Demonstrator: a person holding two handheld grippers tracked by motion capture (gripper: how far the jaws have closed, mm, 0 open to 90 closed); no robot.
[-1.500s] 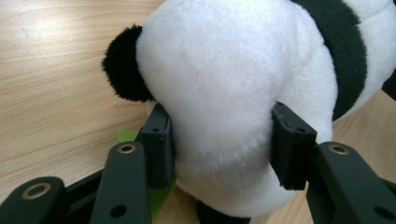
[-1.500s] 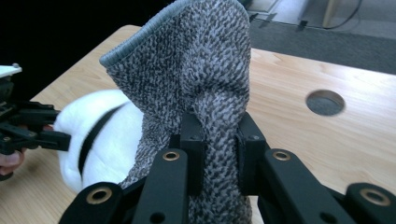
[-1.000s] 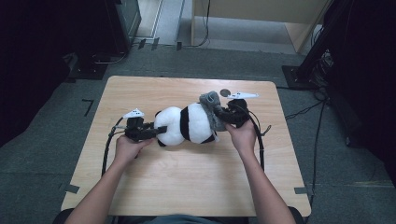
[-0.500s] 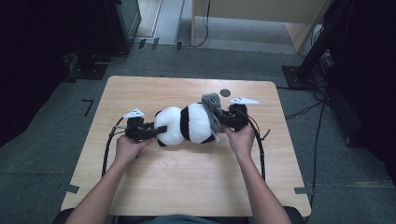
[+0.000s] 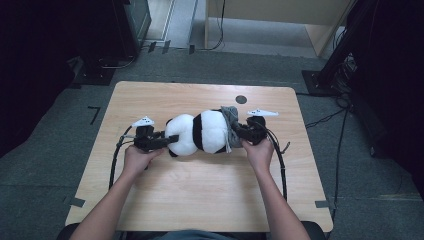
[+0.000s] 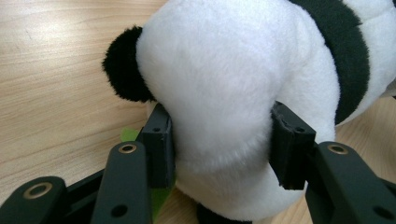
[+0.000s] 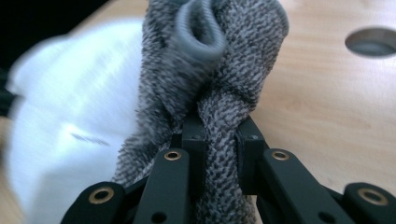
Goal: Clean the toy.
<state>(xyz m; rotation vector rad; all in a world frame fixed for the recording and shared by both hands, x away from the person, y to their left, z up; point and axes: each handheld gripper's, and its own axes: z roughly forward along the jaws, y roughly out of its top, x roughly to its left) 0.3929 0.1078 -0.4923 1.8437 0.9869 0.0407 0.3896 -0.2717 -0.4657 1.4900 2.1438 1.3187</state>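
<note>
A black-and-white plush panda lies on its side in the middle of the wooden table. My left gripper is shut on the panda's white head, one jaw pressing each side, with a black ear to the left. A grey knit garment sits over the panda's other end. My right gripper is shut on a bunched fold of this grey knit cloth, with the white plush body blurred at left.
A round hole is cut in the table behind the panda, also the hole seen at upper right from the right gripper. Cables trail from both grippers over the table. A green scrap lies under the panda's head. Dark equipment surrounds the table.
The right gripper has drawn the grey cloth a little further down over the panda's end. The left gripper and the panda's head have stayed put.
</note>
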